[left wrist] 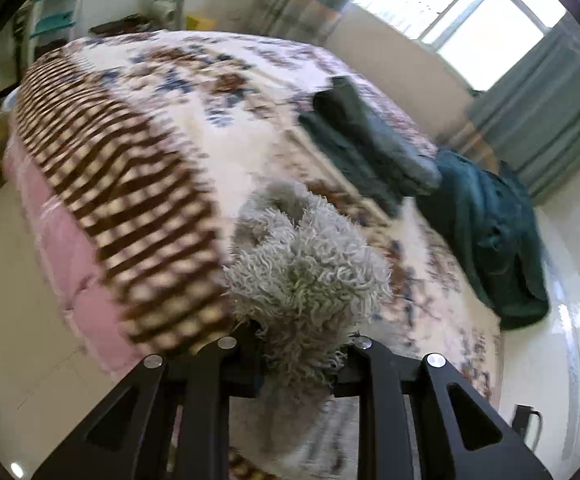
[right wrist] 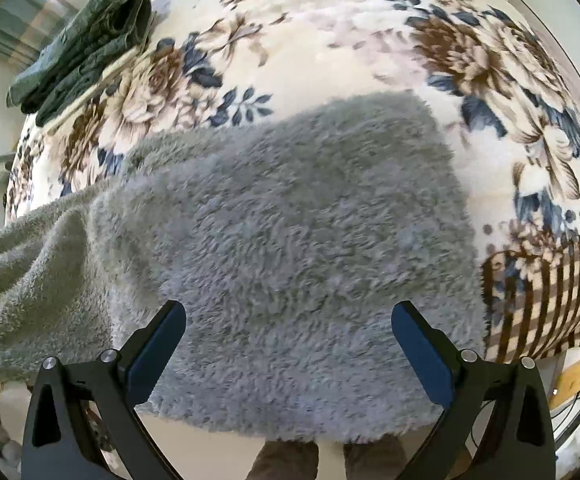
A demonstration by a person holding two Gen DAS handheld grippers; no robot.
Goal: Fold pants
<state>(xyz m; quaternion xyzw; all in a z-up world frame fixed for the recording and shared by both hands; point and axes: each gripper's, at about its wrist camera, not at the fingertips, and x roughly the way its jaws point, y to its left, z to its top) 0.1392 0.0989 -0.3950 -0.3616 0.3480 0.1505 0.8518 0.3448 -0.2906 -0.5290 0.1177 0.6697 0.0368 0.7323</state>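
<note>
The grey fluffy pants (right wrist: 290, 220) lie spread on the floral bed cover (right wrist: 330, 40), one end hanging over the bed's near edge. My left gripper (left wrist: 302, 356) is shut on a bunched part of the grey pants (left wrist: 306, 264) and holds it up above the bed. My right gripper (right wrist: 288, 340) is open and empty, hovering just over the pants near the bed edge. In the right wrist view the pants run off to the left, where they are lifted.
A folded dark green garment (right wrist: 86, 44) lies at the far side of the bed, also in the left wrist view (left wrist: 366, 144). A teal blanket (left wrist: 494, 236) hangs off the bed edge. A striped brown border (left wrist: 122, 208) and a window (left wrist: 470, 8) show.
</note>
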